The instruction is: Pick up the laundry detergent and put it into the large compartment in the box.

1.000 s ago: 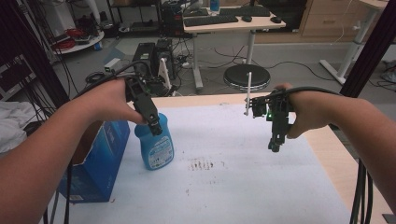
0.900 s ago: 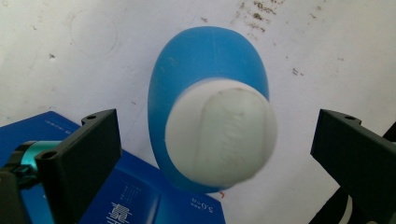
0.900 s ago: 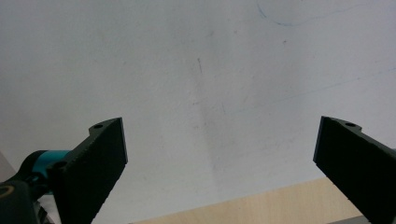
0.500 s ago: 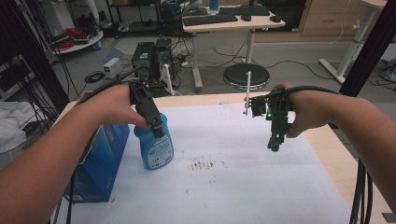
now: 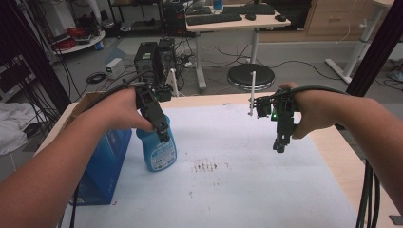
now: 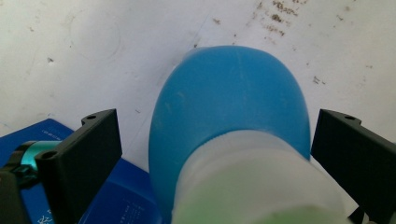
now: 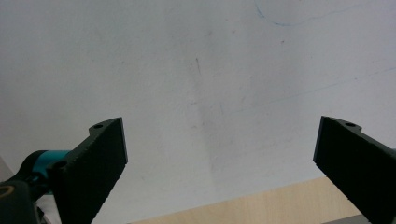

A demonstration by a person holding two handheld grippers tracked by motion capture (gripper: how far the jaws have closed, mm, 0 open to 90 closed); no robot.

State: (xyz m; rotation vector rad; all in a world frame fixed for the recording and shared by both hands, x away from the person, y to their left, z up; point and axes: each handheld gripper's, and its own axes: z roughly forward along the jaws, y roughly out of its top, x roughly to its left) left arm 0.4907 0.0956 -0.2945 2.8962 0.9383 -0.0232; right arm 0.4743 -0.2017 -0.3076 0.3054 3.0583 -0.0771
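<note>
- Left tongs (image 6: 212, 154) hang above the blue plastic spray bottle (image 5: 157, 147), jaws spread wide on either side of its pale neck, clear of it on both sides in the left gripper view.
- Right tongs (image 5: 279, 142) hover over the white paper sheet (image 5: 247, 180), jaws wide apart with nothing between them.
- That bottle stands upright on the sheet at the left of the wooden surface (image 5: 340, 156), just beside a dark blue cardboard box (image 5: 102, 166).
- Brown specks (image 5: 206, 166) mark the sheet near the bottle's base.
- The two hands are well apart.
</note>
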